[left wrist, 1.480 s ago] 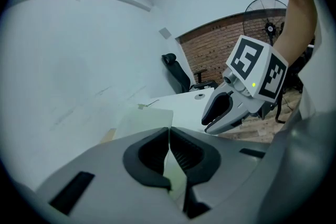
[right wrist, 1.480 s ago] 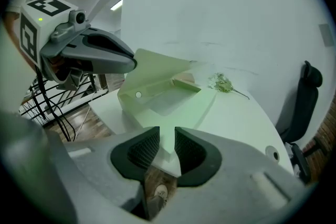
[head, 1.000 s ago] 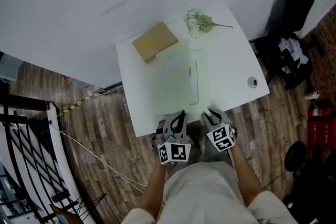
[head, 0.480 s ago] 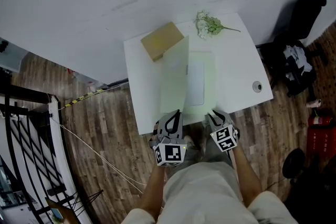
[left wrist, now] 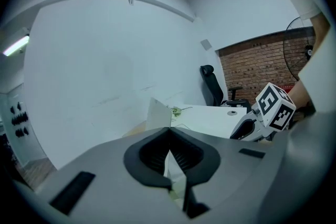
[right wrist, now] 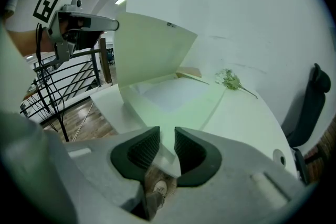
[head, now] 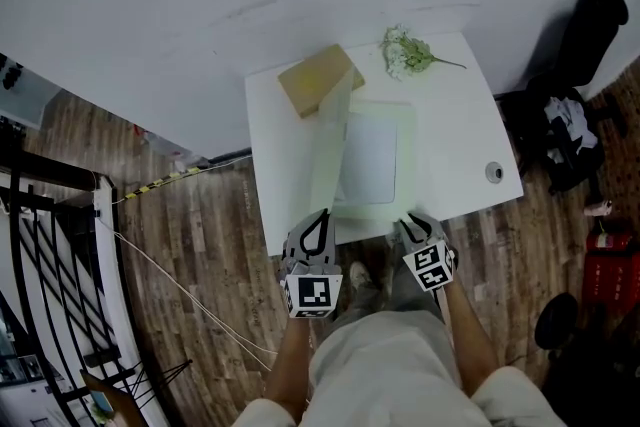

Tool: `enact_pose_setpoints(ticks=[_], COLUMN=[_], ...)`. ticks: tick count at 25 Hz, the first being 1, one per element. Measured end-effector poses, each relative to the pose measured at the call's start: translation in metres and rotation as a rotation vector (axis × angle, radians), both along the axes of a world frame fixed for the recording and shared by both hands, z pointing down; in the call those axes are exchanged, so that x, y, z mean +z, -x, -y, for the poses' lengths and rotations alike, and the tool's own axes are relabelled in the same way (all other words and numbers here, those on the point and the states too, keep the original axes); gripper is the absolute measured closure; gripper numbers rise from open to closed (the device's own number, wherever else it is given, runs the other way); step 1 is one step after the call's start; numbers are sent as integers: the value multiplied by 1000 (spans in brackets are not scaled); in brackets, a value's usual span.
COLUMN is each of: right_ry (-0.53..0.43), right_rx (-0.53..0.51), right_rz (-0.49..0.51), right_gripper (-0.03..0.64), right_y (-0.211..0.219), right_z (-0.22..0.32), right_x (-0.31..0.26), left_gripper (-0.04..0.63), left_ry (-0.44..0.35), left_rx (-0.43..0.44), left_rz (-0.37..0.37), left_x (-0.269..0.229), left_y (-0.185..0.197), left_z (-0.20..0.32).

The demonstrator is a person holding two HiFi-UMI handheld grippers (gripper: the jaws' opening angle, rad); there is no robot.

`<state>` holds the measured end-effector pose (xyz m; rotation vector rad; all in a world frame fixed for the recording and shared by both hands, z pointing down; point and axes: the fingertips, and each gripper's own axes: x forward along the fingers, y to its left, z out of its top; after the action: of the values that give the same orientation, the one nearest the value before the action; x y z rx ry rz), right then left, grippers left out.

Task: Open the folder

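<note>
The pale green folder [head: 378, 160] lies on the white table [head: 460, 115]. Its front cover [head: 330, 140] stands up almost on edge along the left side. My left gripper [head: 318, 217] is shut on that cover's near corner; in the left gripper view the thin sheet [left wrist: 157, 114] runs out from between the closed pads of this gripper [left wrist: 169, 148]. My right gripper [head: 408, 221] sits at the folder's near right corner. Its jaws [right wrist: 168, 147] stand a narrow gap apart, with the corner of the lower sheet [right wrist: 176, 94] lying in the gap. The raised cover [right wrist: 149, 47] and the left gripper [right wrist: 113, 23] show in the right gripper view.
A brown cardboard box [head: 318, 80] and a sprig of white flowers [head: 410, 53] lie at the table's far side. A small round fitting [head: 494, 172] sits near the right edge. A black office chair [head: 590, 15] stands to the right, a black railing [head: 50, 255] to the left.
The cover has swung up from nearly flat to almost upright. My left gripper moved left and rose with it. The right gripper kept still.
</note>
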<state>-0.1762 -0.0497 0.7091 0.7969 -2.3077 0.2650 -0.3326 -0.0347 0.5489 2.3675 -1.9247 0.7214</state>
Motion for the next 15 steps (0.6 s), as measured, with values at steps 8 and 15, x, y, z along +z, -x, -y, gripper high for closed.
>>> enact_pose_setpoints(ticks=[8,15], right_ry=[-1,-24], right_rx=[9,10], right_rz=[5,19], right_gripper=[544,544], right_y=[-2,3], right_z=[-1,0], right_x=[-1,-7], left_gripper=[592,592], left_ry=[-25,-35], left_rx=[-44,-93], left_rz=[-82,-120], left_x=[-7,-8], left_y=[16,35], left_z=[-2,-6])
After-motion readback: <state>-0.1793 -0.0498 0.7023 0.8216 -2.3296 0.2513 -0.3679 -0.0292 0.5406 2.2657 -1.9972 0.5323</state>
